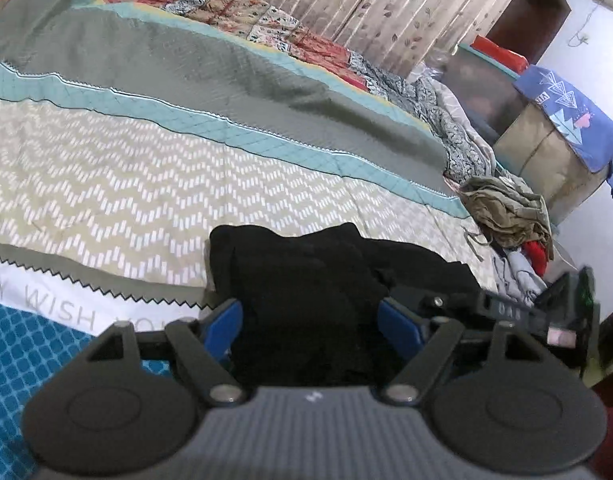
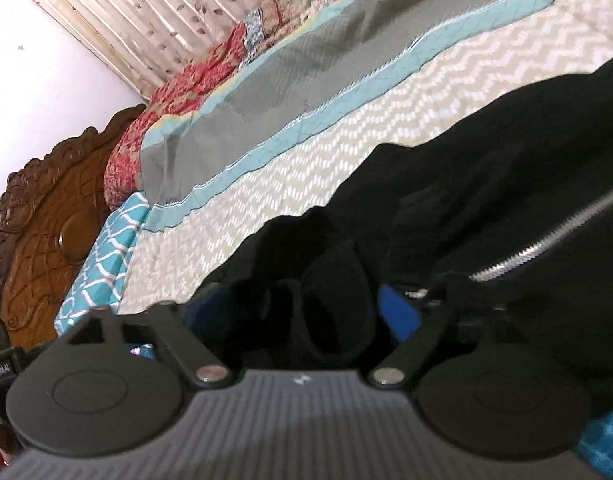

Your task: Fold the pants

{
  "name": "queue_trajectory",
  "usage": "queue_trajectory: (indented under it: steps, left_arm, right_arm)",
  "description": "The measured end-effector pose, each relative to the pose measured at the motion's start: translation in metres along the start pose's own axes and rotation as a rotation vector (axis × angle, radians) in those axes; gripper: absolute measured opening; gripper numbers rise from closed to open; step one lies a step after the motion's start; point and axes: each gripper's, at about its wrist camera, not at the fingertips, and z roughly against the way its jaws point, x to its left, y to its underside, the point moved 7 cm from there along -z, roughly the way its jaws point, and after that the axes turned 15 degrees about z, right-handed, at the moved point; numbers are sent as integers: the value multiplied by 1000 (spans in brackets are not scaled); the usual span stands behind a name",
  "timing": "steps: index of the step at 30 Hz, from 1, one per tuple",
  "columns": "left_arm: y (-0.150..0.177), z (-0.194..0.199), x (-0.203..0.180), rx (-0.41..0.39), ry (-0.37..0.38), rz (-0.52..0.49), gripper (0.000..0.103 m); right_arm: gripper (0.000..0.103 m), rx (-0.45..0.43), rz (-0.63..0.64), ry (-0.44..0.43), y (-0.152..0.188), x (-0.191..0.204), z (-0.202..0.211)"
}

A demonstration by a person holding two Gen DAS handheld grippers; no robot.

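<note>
The black pants [image 1: 306, 280] lie bunched on the bed, right in front of my left gripper [image 1: 310, 328]. Its blue pads [image 1: 222, 330] stand wide apart on either side of a thick fold of the cloth. In the right wrist view the black pants [image 2: 486, 200] fill the right half, with a silver zipper [image 2: 546, 240] showing. My right gripper [image 2: 302, 312] has its jaws apart around rolled black cloth; one blue pad [image 2: 398, 312] shows, the other is mostly hidden by fabric.
The bed cover [image 1: 126, 184] has beige zigzag, teal and grey bands. A heap of other clothes [image 1: 506, 208] lies at the bed's right edge, beside a box under a blue cloth [image 1: 566, 120]. A carved wooden headboard [image 2: 46, 220] stands at the left.
</note>
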Motion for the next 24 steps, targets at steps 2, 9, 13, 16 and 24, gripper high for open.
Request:
queue_trajectory:
  steps: [2,9,13,16,24]
  left_arm:
    - [6,-14,-3,21,1,-33,78]
    - [45,-52,-8,136,-50,-205,78]
    - [46,-45,-9,135,-38,-213,79]
    - [48,-43,-8,141,-29,-203,79]
    - [52,-43,-10,139,-35,-237,79]
  right_arm:
    - [93,27,-111,-36,1,-7,-5]
    - [93,74,-206,-47,-2,2,0]
    - [91,49,-121,69,2,3,4]
    - [91,59,-104,76,9,6,8]
    - [92,152,-227,-67,21,13,-15]
